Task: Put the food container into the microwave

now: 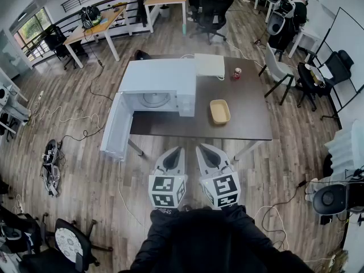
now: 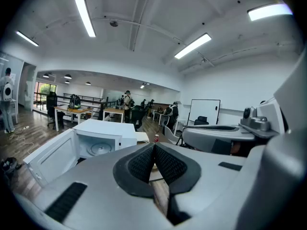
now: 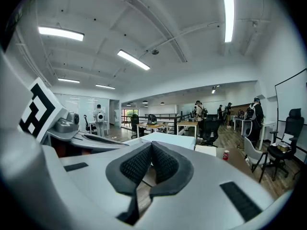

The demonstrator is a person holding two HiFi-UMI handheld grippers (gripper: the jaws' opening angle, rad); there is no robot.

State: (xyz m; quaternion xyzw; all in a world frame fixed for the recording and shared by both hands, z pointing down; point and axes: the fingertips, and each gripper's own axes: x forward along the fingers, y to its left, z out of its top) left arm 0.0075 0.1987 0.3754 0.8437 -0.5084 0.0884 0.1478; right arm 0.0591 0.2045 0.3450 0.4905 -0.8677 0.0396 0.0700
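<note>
1. Judged step: approach, with nothing gripped yet. The food container (image 1: 219,111) sits on the table (image 1: 239,131) right of the microwave (image 1: 156,90), apart from it and uncovered.
2. The microwave door (image 1: 116,127) hangs open at the microwave's left and the cavity is exposed, so no door work is needed.
3. To do it well, the jaws should open before arrival and take the container's rim on the side away from the microwave. It should be lifted level, then carried left around the microwave's front corner into the cavity.
4. Left gripper (image 1: 178,149) – pads (image 2: 141,166) pressed together, nothing between them.
5. Right gripper (image 1: 200,147) – pads (image 3: 136,166) also pressed together, empty.
6. Both grippers hang in front of the microwave, short of the table edge, touching nothing.
</note>
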